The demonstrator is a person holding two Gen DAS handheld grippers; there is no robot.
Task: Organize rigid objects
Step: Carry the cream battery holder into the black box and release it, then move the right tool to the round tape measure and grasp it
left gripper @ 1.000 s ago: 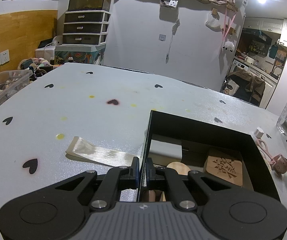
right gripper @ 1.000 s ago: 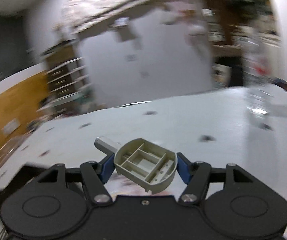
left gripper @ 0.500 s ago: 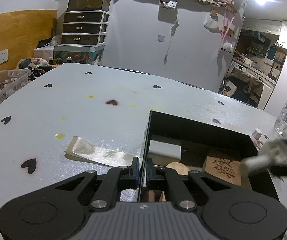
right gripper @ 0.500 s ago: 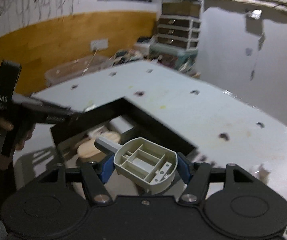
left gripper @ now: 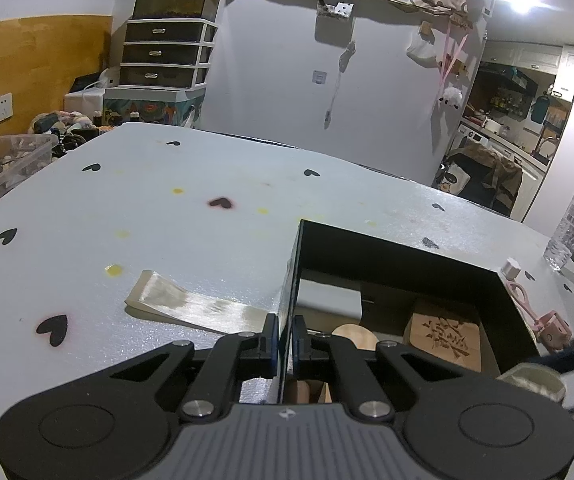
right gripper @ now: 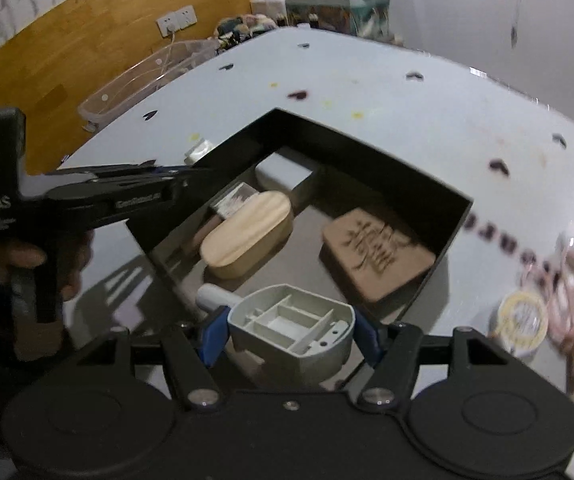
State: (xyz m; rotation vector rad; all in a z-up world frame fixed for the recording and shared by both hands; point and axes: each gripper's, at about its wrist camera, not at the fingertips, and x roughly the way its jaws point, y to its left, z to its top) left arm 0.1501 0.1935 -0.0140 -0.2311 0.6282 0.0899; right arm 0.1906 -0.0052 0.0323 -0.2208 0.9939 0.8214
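Grey ribbed plastic, a handled part (right gripper: pixel 291 330), is gripped across its width by the right tool (right gripper: pixel 289 334), handle pointing left, held over the near edge of the black box (right gripper: pixel 457 224). Free floor is seen just beyond it, between the wooden oval case (right gripper: pixel 247 234) and carved block (right gripper: pixel 379 254). The box's left wall is pinched by the clenched left tool (left gripper: pixel 284 338).

A box (right gripper: pixel 457 216) sits on the table (right gripper: pixel 387 92) and holds an oval wooden case (right gripper: pixel 247 234), a carved wooden block (right gripper: pixel 379 254) to its right, and a flat case (right gripper: pixel 283 170) behind them. A ribbon strip (left gripper: pixel 191 304) lies on the table just left of the box. A tape roll (right gripper: pixel 521 322) and a corded charger (left gripper: pixel 553 330) lie to its right, with a bottle (left gripper: pixel 571 226) farther back.
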